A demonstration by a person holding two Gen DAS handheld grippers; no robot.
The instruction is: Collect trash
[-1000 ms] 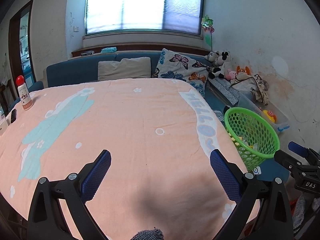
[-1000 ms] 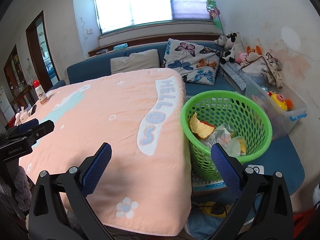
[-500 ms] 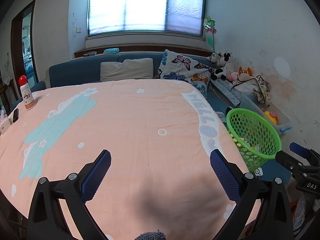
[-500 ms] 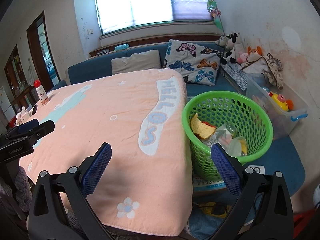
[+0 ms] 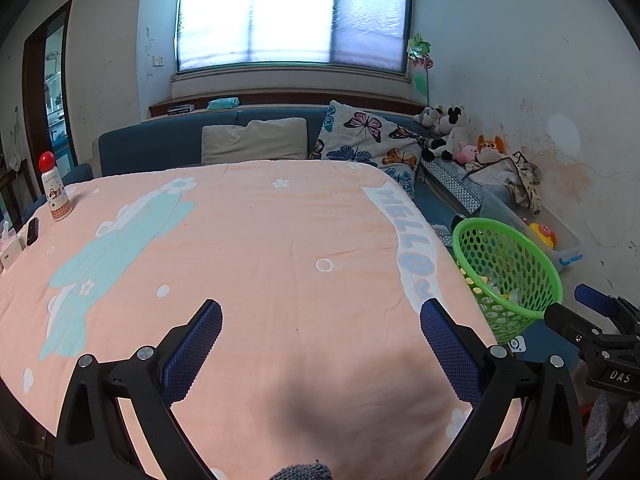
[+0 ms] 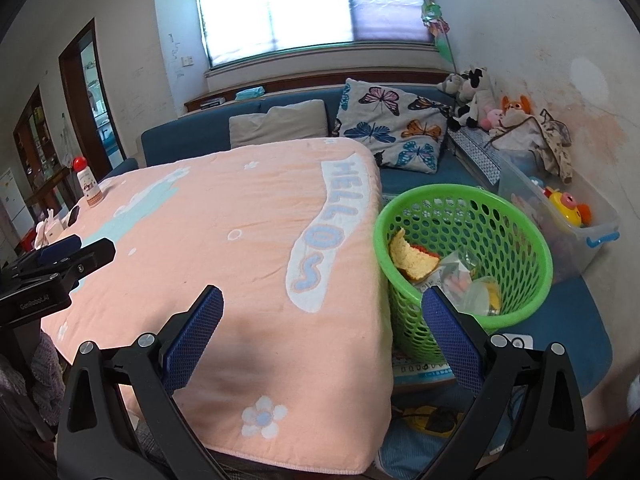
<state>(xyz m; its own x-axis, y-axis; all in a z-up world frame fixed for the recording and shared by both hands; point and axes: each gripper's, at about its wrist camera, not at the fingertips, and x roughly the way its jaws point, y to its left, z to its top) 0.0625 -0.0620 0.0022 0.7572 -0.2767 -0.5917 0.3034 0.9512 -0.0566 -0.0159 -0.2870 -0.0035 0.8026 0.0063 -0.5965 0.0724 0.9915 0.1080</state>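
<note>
Item 1, trash: lying in the green basket (image 6: 464, 256), which is standing on the floor just beside the right edge of the bench (image 6: 240, 240). Contents showing in the right wrist view: a bitten piece of bread (image 6: 412, 262), crumpled clear wrappers (image 6: 454, 270) and a clear plastic cup (image 6: 486, 294). The basket is probably sitting low and close to the edge so that items can be dropped straight in from the bench.

Item 2, right claw (image 6: 322, 316): hanging released and empty, its 2 blue pads spread wide, 1 over the bench corner and 1 in front of the basket.

Item 3, left claw (image 5: 320, 328): hovering above the middle of the bench, likewise released and gripping nothing; wide jaws suit a search for more pieces.

Item 4, bench covering: a peach blanket (image 5: 260, 240) printed with "HELLO" is draping the whole surface. No loose trash is showing on it, so collection appears close to done.

Item 5, far left edge: a red-capped bottle (image 5: 55, 188) standing upright, a dark phone-like object (image 5: 32, 231) lying near it, neither reading as trash.

Item 6, surroundings: a blue sofa (image 5: 160, 144) with a butterfly cushion (image 5: 372, 144), plush toys (image 5: 448, 128) and a clear storage bin (image 6: 568, 216) along the wall.
</note>
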